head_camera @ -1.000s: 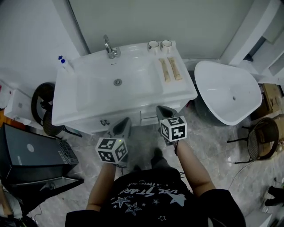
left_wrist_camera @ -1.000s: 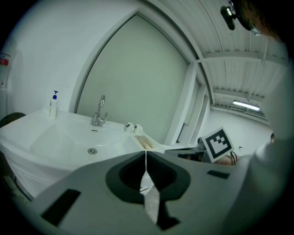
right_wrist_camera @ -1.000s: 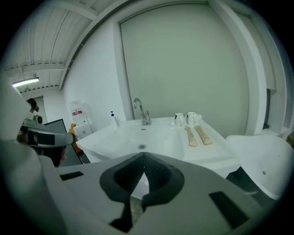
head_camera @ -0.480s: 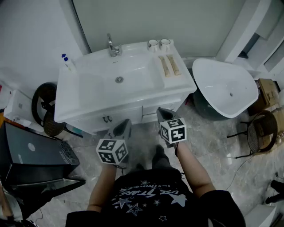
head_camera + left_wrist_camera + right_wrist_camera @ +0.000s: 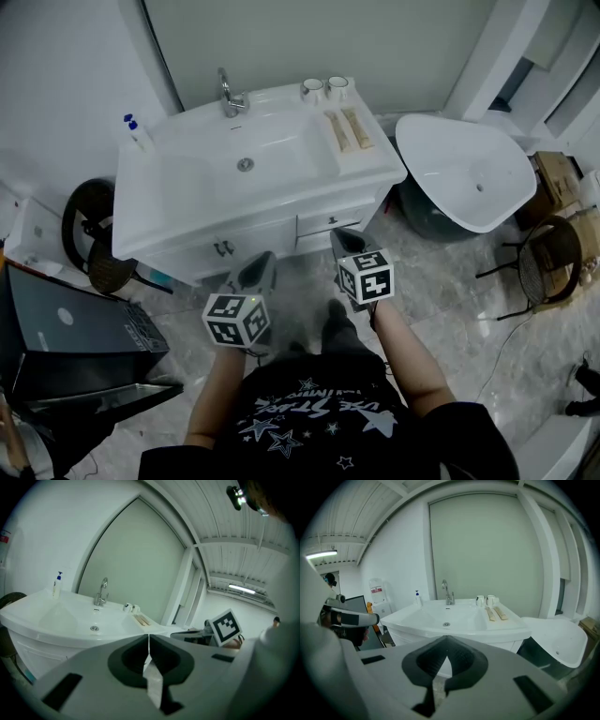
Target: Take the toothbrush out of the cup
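Two small white cups [image 5: 311, 90] stand side by side at the back right corner of the white vanity basin [image 5: 187, 202], just right of the chrome tap [image 5: 230, 97]. From this far off, I cannot tell whether a toothbrush stands in either of them. Just in front of the cups, two flat tan packets [image 5: 335, 131] lie side by side on the ledge, right of the bowl with its round metal drain [image 5: 245, 164]. A small clear bottle with a blue pump [image 5: 138, 133] stands at the back left corner.

The left gripper [image 5: 261, 270] and the right gripper [image 5: 349, 242] are held low in front of the cabinet, over the grey marble floor [image 5: 450, 323], well apart from the cups. Each has its jaws pressed together, tip to tip, with nothing between them.

A pale green frosted panel [image 5: 309, 37] rises behind the basin. A white oval tub [image 5: 469, 178] sits near the vanity's right side, with a brown cardboard box [image 5: 555, 183] and a dark wire chair [image 5: 548, 277] beyond it. At the left are a black round chair [image 5: 89, 234] and a black flat case [image 5: 66, 323].
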A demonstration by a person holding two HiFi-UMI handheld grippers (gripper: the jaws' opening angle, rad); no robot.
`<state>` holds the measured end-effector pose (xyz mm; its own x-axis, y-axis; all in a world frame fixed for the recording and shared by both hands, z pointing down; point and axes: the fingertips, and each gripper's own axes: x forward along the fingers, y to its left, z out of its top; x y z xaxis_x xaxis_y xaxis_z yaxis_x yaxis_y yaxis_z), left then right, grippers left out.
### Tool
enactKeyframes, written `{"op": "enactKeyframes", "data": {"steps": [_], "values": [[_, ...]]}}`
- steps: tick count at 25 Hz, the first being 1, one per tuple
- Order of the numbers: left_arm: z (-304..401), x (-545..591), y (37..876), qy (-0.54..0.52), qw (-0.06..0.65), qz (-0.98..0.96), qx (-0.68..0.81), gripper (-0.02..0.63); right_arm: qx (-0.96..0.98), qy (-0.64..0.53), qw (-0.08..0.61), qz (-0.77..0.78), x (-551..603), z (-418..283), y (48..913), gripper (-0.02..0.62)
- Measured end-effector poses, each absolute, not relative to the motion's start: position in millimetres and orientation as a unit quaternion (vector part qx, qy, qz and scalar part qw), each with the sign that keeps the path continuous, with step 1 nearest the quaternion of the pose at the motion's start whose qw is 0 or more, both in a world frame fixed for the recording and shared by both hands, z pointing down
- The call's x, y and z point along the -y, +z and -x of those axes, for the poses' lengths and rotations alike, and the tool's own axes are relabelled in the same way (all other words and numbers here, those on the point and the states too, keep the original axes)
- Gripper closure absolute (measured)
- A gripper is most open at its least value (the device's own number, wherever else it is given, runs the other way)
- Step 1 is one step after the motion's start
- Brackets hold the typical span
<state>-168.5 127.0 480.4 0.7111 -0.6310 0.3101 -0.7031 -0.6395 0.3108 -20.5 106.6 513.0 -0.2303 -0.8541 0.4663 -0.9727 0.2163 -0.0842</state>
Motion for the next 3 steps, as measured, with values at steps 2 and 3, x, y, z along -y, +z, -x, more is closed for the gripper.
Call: {"op": "enactKeyframes", "data": {"steps": [2, 3], "values": [[169.9, -129.1, 481.2, 0.088, 0.208, -0.902, 0.368, 0.584, 0.762, 0.181, 0.162, -0.600, -109.5, 21.6, 512.8, 0.581], [170.6, -130.1, 481.6, 0.088, 0.208, -0.902, 0.368, 0.584, 0.762, 0.181, 0.162, -0.601, -110.8, 22.3, 512.7, 0.581]]}}
